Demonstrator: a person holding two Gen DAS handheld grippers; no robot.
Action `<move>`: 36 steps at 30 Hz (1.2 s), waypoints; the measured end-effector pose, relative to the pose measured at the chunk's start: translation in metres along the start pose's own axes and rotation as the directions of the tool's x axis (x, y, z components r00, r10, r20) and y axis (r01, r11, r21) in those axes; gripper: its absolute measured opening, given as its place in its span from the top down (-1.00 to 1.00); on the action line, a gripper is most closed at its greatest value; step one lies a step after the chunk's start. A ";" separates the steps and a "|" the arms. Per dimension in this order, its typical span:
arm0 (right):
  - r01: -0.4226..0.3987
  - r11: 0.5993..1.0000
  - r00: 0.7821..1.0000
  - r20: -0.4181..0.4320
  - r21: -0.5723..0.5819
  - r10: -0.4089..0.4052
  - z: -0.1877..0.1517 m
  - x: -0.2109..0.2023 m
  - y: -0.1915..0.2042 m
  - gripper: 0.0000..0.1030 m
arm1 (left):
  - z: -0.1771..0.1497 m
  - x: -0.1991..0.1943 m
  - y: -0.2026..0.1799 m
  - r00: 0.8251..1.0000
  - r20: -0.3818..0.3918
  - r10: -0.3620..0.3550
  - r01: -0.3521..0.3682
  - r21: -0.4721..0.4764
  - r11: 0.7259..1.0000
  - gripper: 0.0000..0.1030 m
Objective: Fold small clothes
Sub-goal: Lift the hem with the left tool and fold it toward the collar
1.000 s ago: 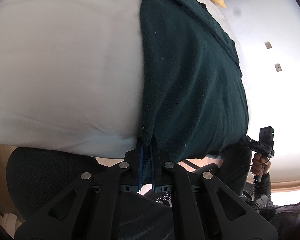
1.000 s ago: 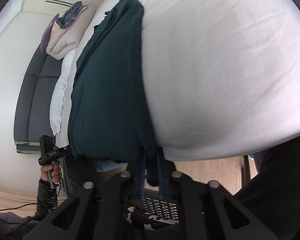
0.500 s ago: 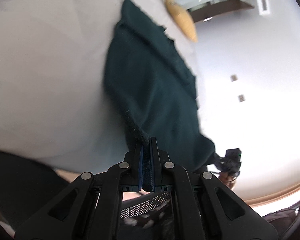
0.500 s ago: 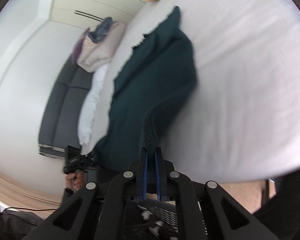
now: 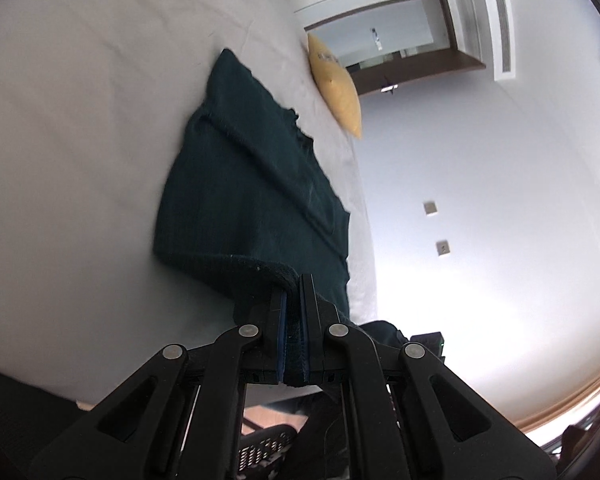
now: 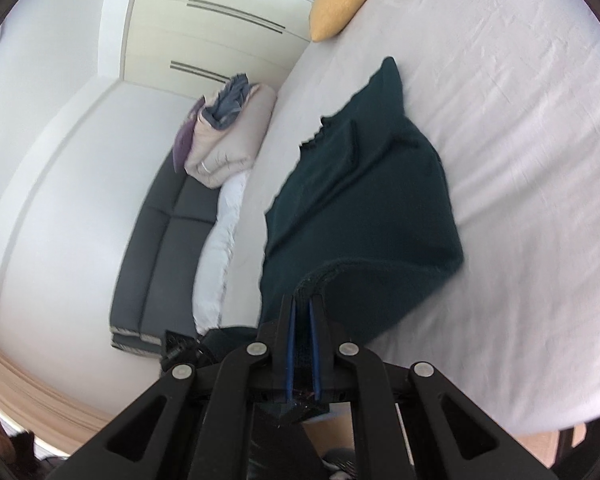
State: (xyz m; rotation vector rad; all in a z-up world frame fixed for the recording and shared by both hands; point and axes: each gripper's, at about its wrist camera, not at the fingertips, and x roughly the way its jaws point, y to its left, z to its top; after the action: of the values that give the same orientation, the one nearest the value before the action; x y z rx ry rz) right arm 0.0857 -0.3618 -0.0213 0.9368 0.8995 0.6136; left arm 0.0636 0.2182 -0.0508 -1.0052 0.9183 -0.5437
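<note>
left gripper [image 5: 292,304] is clamped on one near corner of the dark green garment [image 5: 252,184]; right gripper [image 6: 302,312] is clamped on the other. since a second ago both corners have risen off the bed [image 5: 80,120] edge, and the hem now arches above the sheet. far half lies flat near the yellow pillow [image 6: 344,0]. judgement: fold under way; hem still to carry forward.

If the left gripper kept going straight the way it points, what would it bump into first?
Probably the dark green cloth it already pinches: the left gripper points over it, with the white bed beneath. Depth is unclear.
</note>
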 end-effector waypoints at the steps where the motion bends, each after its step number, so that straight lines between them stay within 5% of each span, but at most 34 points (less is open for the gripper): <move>1: -0.009 1.000 1.000 0.009 0.009 0.009 0.004 0.001 0.001 0.87 | 0.004 0.001 -0.001 1.000 0.004 -0.004 0.004 -0.003 1.000 0.92; 18: -0.060 0.996 0.995 0.083 0.072 0.054 0.106 0.073 0.026 0.87 | 0.106 0.047 -0.019 0.997 0.077 -0.013 0.014 -0.013 1.000 0.92; 36: 0.069 0.981 0.981 0.165 0.181 -0.100 0.196 0.136 -0.021 0.87 | 0.231 0.142 -0.004 0.990 0.124 0.071 -0.064 -0.054 0.996 0.92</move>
State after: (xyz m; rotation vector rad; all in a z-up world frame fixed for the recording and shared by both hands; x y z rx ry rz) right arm 0.3242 -0.3476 -0.0338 1.0864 0.8412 0.3772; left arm 0.3349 0.2186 -0.0506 -1.0381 0.8542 -0.3977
